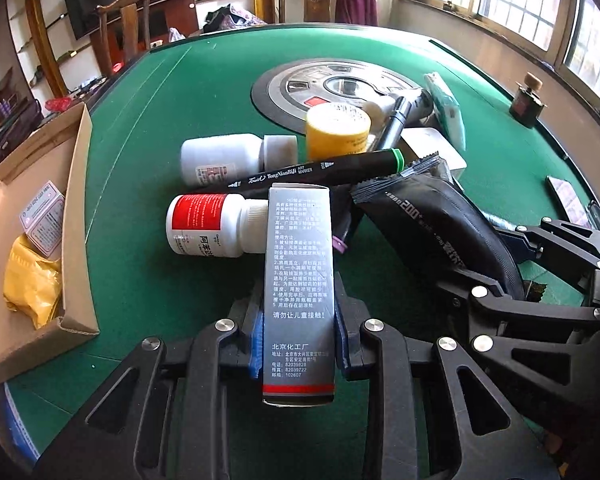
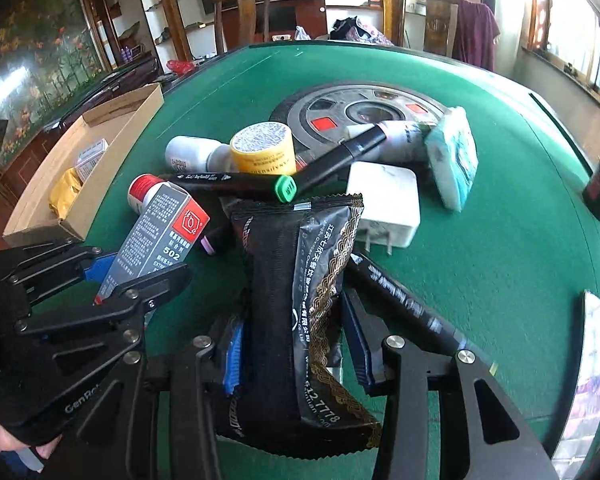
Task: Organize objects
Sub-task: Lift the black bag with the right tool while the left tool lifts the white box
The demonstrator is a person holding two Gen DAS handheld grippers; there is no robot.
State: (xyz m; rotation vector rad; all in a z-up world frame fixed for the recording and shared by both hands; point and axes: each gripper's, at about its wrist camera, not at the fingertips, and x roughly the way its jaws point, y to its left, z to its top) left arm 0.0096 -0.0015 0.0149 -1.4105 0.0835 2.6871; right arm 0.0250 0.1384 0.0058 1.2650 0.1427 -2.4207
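Glue box (image 1: 298, 280) in my left gripper (image 1: 298, 336): "北京化工厂", "82039828", "82039722", "102607"; red-logo face reads "502".
Black marker (image 1: 300, 170) just behind glue box: "Touch TongNianRiJi ART MARKER".
Black snack pouch (image 2: 300, 312) in my right gripper (image 2: 296, 344), right of glue box: "200", "7778" partly legible.
My left gripper's frame: "GenRo", cut off.

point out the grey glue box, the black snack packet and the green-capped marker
grey glue box (image 1: 298, 280), left wrist view, middle of its printed face
black snack packet (image 2: 296, 300), right wrist view, middle of the wrapper
green-capped marker (image 2: 286, 189), right wrist view, on its green cap
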